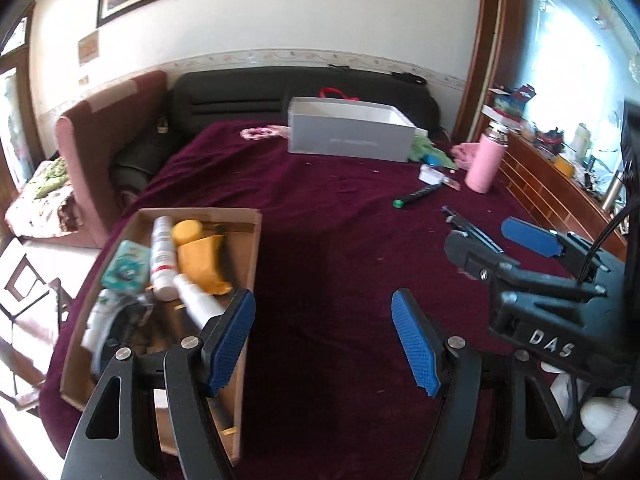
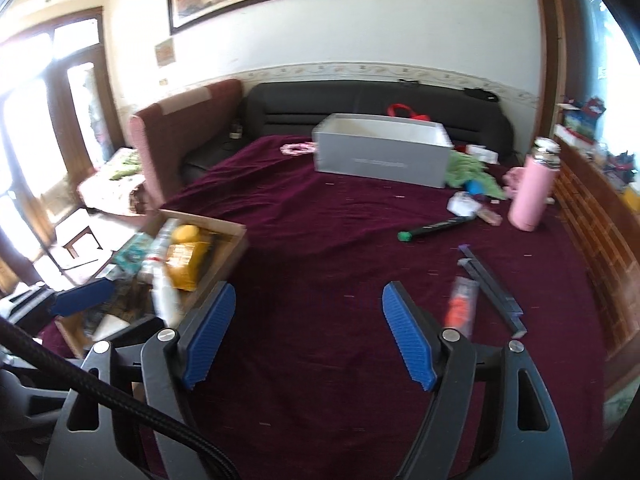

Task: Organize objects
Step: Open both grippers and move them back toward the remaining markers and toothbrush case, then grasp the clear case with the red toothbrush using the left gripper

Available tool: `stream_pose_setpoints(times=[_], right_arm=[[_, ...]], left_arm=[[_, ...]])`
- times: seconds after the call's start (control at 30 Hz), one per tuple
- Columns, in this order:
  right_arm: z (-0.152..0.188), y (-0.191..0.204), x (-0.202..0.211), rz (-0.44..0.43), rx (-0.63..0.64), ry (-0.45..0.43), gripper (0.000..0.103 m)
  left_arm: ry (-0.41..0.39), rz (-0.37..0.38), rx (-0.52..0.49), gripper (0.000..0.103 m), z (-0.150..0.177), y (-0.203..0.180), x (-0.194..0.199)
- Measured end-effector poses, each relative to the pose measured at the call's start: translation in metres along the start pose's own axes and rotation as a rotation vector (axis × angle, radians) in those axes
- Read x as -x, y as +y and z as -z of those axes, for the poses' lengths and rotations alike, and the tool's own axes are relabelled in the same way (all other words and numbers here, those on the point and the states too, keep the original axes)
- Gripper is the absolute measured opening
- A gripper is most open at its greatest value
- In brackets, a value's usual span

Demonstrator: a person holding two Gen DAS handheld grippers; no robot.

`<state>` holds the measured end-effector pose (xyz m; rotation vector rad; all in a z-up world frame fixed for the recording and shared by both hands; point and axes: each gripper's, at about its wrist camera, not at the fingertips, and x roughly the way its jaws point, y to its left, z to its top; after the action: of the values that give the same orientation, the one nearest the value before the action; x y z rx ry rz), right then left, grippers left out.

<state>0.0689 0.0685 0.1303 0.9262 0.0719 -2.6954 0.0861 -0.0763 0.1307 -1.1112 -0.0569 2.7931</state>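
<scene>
both my grippers, left gripper (image 1: 323, 342) and right gripper (image 2: 308, 334), gape wide and empty; the green-capped pen (image 2: 434, 228) lies ahead-right on the maroon cloth (image 2: 320, 240), long axis slanting up-right, nearer my right hand.

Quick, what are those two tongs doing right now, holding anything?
Left tongs: open, holding nothing.
Right tongs: open, holding nothing.

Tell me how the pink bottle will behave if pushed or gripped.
The pink bottle stands upright, tall and narrow on soft maroon cloth, so a push near its metal cap would probably tip it. Once down, its round body would likely roll. Its smooth, wide sides may slip between pads.
</scene>
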Motion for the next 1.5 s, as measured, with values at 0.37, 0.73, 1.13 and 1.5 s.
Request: stream_pose_setpoints(times=[0.37, 0.73, 1.13, 1.5], right_arm=[[0.0, -0.084, 0.0, 0.184, 0.021, 0.052, 0.076], [-0.018, -0.203, 0.006, 0.238, -0.217, 0.033, 0.078], [0.018, -0.259, -0.047, 0.172, -0.437, 0.013, 0.078], [0.038, -0.285, -0.056, 0.132, -0.511, -0.005, 0.078]], left_arm=[[-0.004, 0.047, -0.054, 0.065, -0.048, -0.057, -0.028], [0.14, 0.051, -0.131, 0.065, -0.054, -0.122, -0.111], [0.178, 0.001, -0.194, 0.065, -0.044, -0.181, -0.173], [0.216, -0.035, -0.253, 0.065, -0.034, -0.215, -0.221]])
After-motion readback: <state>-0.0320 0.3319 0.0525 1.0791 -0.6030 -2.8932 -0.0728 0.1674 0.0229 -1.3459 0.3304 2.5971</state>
